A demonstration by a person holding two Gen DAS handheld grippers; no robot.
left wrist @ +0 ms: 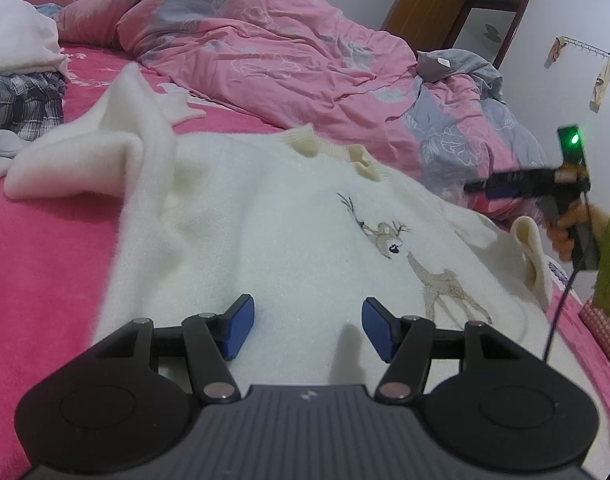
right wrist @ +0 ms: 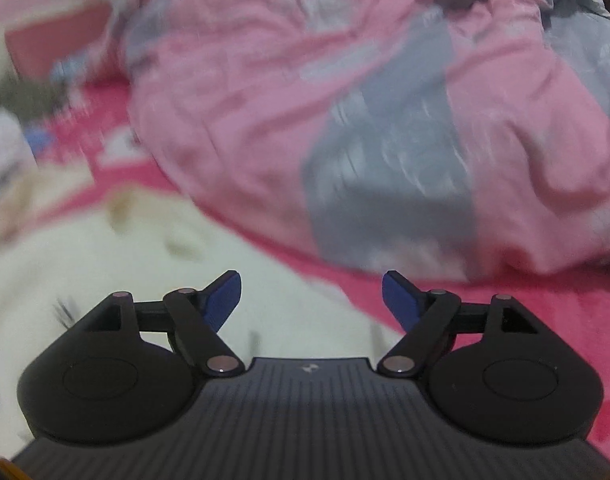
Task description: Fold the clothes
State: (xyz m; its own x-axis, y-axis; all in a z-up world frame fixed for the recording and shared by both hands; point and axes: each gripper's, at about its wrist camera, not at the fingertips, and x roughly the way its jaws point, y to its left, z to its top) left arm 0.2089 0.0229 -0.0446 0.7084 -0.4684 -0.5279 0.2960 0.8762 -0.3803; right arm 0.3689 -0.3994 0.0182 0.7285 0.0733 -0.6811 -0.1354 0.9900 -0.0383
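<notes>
A fluffy white sweater with an embroidered deer lies front up on the pink bedsheet, collar towards the far side. Its left sleeve is bent and bunched at the left; a sleeve end curls up at the right. My left gripper hovers open over the sweater's lower part, nothing between its blue pads. My right gripper, held by a hand, hangs above the sweater's right edge. In the blurred right wrist view that gripper is open and empty above the sweater.
A crumpled pink and grey duvet fills the far side of the bed. A plaid garment and a white pile lie at the left. A wooden cabinet and a wall hook rack stand behind.
</notes>
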